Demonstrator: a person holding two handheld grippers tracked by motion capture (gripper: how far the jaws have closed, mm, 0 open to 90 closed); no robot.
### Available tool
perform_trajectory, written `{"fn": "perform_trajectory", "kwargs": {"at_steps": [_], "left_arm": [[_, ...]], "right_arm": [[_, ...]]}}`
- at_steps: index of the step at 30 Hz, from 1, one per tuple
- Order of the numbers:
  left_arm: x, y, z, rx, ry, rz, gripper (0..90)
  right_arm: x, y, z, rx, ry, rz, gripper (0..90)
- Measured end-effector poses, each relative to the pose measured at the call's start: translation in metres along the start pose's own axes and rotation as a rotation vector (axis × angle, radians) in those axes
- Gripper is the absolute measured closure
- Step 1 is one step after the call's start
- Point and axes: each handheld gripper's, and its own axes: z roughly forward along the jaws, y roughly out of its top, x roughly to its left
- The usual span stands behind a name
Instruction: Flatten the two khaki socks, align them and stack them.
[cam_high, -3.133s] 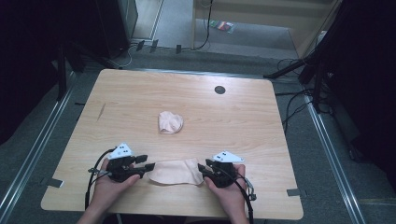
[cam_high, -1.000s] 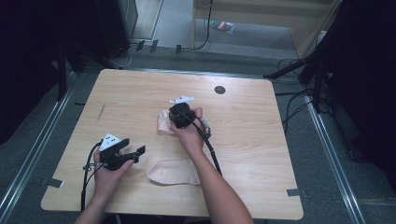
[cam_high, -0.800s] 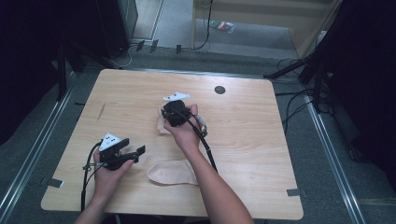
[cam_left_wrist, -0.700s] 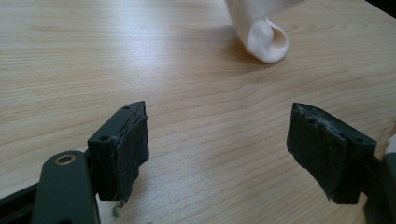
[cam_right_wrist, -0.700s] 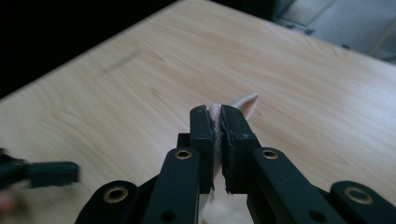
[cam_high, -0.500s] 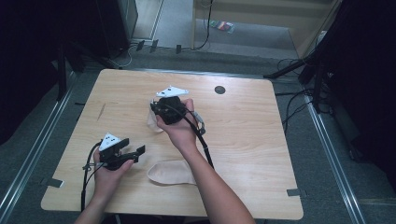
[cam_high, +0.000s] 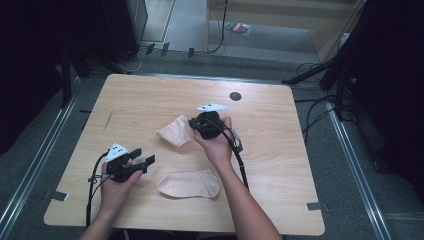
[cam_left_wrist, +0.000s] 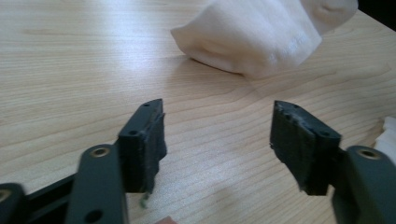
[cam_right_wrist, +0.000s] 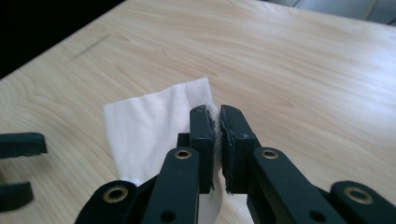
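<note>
Two grippers work over the wooden table. The left gripper hovers near the front-left edge, jaws half open and just closing on nothing. Right of it a flat sock lies clear. The right gripper pinches the lifted sock mid-table. A dark disc sits beyond.

The held sock runs off the left tool view's top edge; its toe is unseen.

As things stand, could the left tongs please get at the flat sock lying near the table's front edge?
Probably yes: the left tongs stand open and empty beside the flat sock, with bare table between them.
</note>
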Motion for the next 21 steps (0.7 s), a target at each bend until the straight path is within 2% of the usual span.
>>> {"fn": "perform_trajectory", "kwargs": {"at_steps": [1, 3, 6, 7, 9, 13, 15, 16, 17, 18, 19, 20, 21], "left_arm": [[0.002, 0.0, 0.0, 0.003, -0.012, -0.015, 49.4], [0.003, 0.0, 0.001, 0.013, -0.023, -0.029, 59.4], [0.003, 0.001, 0.002, 0.028, -0.02, -0.024, 77.3], [0.003, 0.003, 0.003, 0.046, -0.025, -0.028, 82.3], [0.003, 0.004, 0.003, 0.041, -0.017, -0.03, 90.0], [0.005, 0.006, 0.002, 0.024, -0.02, -0.039, 90.0], [0.007, 0.011, 0.0, -0.005, -0.017, -0.054, 90.0], [0.007, 0.011, 0.0, -0.005, -0.017, -0.054, 90.0], [0.008, 0.013, 0.0, -0.014, -0.018, -0.061, 90.0], [0.009, 0.015, 0.001, -0.028, -0.023, -0.071, 87.5], [0.01, 0.016, 0.001, -0.041, -0.026, -0.085, 87.5], [0.012, 0.017, 0.001, -0.051, -0.027, -0.088, 84.8], [0.012, 0.018, 0.0, -0.061, -0.024, -0.096, 82.0]], "right_arm": [[-0.005, -0.005, 0.0, 0.013, -0.004, 0.002, 84.7], [-0.007, -0.007, -0.001, 0.019, -0.002, -0.003, 84.7], [-0.006, -0.006, -0.002, 0.013, -0.002, -0.012, 84.7], [-0.005, -0.004, -0.004, 0.004, 0.0, -0.012, 84.7], [-0.004, -0.001, -0.004, -0.005, -0.002, -0.008, 84.7], [0.001, 0.005, -0.004, -0.012, 0.002, -0.002, 84.7], [0.012, 0.012, -0.004, -0.023, 0.02, -0.016, 84.7], [0.012, 0.012, -0.004, -0.023, 0.02, -0.016, 84.7], [0.017, 0.015, -0.004, -0.028, 0.027, -0.023, 84.7], [0.028, 0.023, -0.003, -0.035, 0.042, -0.031, 84.7], [0.028, 0.023, -0.003, -0.035, 0.042, -0.031, 84.7], [0.034, 0.027, -0.003, -0.042, 0.051, -0.039, 84.7], [0.047, 0.034, -0.001, -0.049, 0.067, -0.052, 84.7]]}}
